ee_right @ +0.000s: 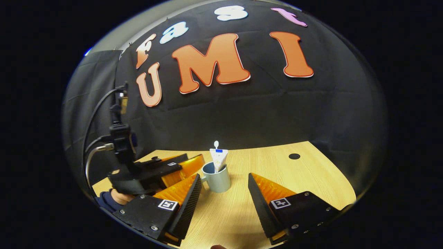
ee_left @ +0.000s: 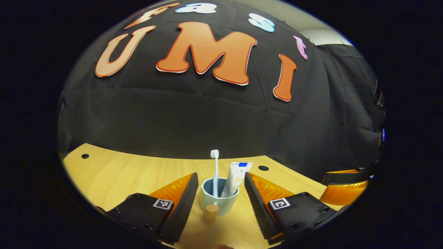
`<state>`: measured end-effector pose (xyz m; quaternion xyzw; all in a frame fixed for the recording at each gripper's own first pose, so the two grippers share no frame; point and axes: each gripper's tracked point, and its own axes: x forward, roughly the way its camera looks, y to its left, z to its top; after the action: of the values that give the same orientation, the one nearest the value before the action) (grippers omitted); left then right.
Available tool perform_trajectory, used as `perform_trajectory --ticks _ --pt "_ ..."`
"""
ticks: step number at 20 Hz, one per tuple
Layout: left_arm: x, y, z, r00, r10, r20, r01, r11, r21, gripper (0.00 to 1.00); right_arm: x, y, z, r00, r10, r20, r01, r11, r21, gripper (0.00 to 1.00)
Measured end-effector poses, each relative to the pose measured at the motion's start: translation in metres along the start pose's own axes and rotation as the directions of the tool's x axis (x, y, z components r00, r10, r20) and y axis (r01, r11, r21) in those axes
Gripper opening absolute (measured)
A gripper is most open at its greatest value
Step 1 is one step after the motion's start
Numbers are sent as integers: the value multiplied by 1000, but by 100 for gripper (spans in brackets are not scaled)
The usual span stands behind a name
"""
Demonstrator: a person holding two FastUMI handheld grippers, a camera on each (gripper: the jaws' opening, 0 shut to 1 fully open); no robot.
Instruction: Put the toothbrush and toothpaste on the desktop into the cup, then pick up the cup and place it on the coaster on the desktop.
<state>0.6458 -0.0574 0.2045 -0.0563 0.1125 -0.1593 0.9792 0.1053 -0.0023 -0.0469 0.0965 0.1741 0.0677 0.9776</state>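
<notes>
Between left claw (ee_left: 220,193) fingers, cup (ee_left: 219,202) handle faces camera.

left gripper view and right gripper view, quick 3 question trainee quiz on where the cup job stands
1. True or false: the white toothbrush and the white toothpaste tube stand inside the pale blue handled cup.
2. In the left gripper view, the left gripper is: A) shut on the cup, B) open with a finger on either side of the cup, C) holding the toothbrush.
3. What surface is the cup resting on?

Key: 1 true. 2 B. 3 the light wooden desktop; no coaster can be made out under it.
</notes>
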Motion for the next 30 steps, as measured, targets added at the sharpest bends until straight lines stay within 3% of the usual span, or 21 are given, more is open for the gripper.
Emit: perform_trajectory --ticks 1,3,9,12,15,21,22,23,24,30 --pt "-10 11 4 1000 31 0 -31 999 15 92 4 2 -2 999 -13 -33 13 1000 -6 82" --pt "-31 34 10 997 82 3 -82 996 41 93 11 7 -8 992 -45 -118 44 999 -12 83" --pt "-90 91 13 977 209 49 -214 969 125 95 36 54 -10 951 -42 -305 44 999 0 83" --pt "-118 110 -4 967 251 38 -253 955 156 96 54 74 -15 925 -24 -378 53 996 67 83" --pt "-145 128 -1 951 298 85 -309 937 162 96 74 78 -30 887 -45 -460 113 986 120 83" --pt "-180 142 2 931 332 152 -356 917 178 96 116 65 -71 779 -129 -614 289 942 168 78" --pt "-183 141 -1 931 331 157 -356 917 177 96 122 65 -77 764 -136 -630 310 935 174 77" --pt "-185 141 -4 931 328 158 -353 918 179 96 126 67 -82 751 -137 -646 326 928 182 67" --pt "-188 142 -10 932 325 159 -352 918 183 96 131 69 -88 738 -139 -660 339 922 186 76" --pt "-193 142 -29 938 317 137 -337 928 160 97 150 61 -115 679 -190 -709 419 894 161 72"
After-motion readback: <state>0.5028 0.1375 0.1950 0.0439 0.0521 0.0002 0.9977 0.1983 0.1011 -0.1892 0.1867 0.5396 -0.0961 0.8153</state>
